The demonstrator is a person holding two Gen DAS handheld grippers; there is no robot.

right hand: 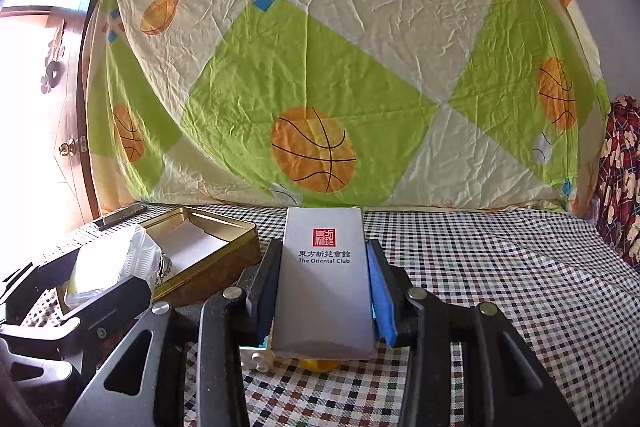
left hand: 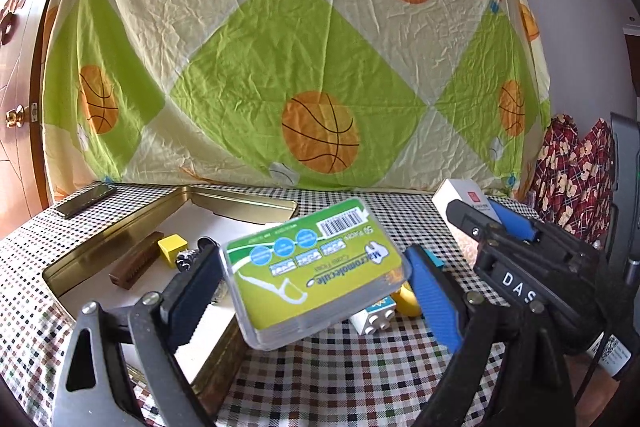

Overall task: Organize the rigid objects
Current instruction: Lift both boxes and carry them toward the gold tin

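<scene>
My left gripper (left hand: 316, 277) is shut on a clear dental floss pick box (left hand: 316, 267) with a green label, held tilted above the checkered table beside the gold tin (left hand: 100, 247). In the tin lie a brown comb (left hand: 134, 261), a yellow cube (left hand: 173, 247) and a small dark object (left hand: 190, 257). My right gripper (right hand: 324, 283) is shut on a grey "The Oriental Club" box (right hand: 324, 279), held above the table. The right gripper also shows in the left wrist view (left hand: 492, 223), with the box (left hand: 460, 197) in it. The left gripper and floss box show in the right wrist view (right hand: 116, 263).
A white toy brick (left hand: 374, 317) and a yellow object (left hand: 406, 301) lie on the tablecloth under the floss box; both show under the grey box in the right wrist view (right hand: 260, 357). A dark phone (left hand: 84, 201) lies at the table's far left. A patterned sheet (left hand: 300, 59) hangs behind.
</scene>
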